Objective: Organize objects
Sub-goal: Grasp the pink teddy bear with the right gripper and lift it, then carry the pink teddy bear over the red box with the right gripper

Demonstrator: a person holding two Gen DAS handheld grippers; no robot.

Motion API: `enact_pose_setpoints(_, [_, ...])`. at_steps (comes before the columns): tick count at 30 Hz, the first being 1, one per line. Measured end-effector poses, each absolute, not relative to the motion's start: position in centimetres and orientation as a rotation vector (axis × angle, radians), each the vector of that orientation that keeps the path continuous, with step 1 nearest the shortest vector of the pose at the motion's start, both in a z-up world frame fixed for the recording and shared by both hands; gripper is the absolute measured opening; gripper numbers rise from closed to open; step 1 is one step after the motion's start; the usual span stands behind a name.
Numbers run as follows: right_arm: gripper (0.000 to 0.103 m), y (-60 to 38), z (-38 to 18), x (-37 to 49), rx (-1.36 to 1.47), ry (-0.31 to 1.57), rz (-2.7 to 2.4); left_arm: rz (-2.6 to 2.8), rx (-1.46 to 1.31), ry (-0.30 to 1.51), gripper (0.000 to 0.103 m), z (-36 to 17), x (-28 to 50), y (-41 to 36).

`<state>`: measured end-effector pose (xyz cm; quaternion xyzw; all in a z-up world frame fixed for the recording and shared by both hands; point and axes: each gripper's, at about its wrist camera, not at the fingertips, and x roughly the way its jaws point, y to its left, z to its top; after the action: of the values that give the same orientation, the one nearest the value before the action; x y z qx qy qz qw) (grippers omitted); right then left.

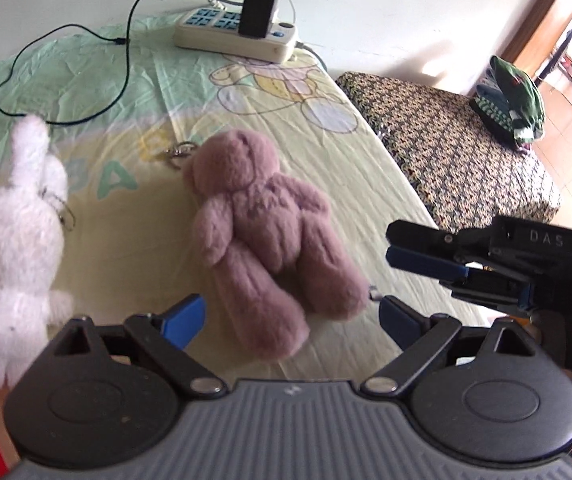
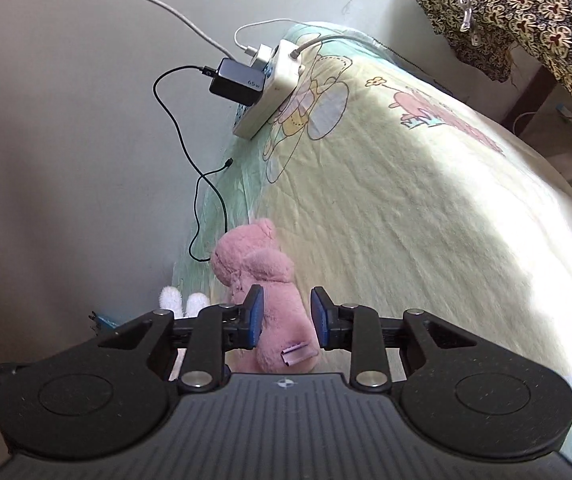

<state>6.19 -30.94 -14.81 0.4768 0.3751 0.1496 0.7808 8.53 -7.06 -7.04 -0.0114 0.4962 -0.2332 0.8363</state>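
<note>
Spread left fingers [image 1: 291, 314] straddle the pink plush bear's [image 1: 260, 236] near legs on the bed [image 1: 126, 240]; the right gripper [image 2: 286, 316] frames it, unclenched. Soft, light: pinch the torso.

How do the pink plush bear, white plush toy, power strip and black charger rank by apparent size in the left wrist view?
1. pink plush bear
2. white plush toy, partly cut off and nearer, so these two are uncertain
3. power strip, farther away
4. black charger
</note>
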Motion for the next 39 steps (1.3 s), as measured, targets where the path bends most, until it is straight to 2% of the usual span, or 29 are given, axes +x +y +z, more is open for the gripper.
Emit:
enact_pose_setpoints(7, [0.035, -29.8, -15.7, 9.6, 1.016, 0.867, 0.382, -0.478, -0.095, 1.111, 0.096, -8.9, 11.5, -6.4])
enact_pose_setpoints(21, [0.032, -27.1, -16.5, 12.6, 1.024, 0.886, 0.528, -0.516, -0.094, 1.108, 0.097, -9.7, 13.6, -6.8])
enact_pose_setpoints(25, [0.031, -27.4, -16.6, 12.1, 1.054, 0.897, 0.530, -0.517, -0.102, 1.111, 0.091, -9.6, 13.6, -6.4])
enact_pose_setpoints(39, [0.030, -26.1, -15.0, 5.6, 1.034, 0.934, 0.537, -0.543, -0.090, 1.113, 0.091, -8.4, 7.8, -5.1])
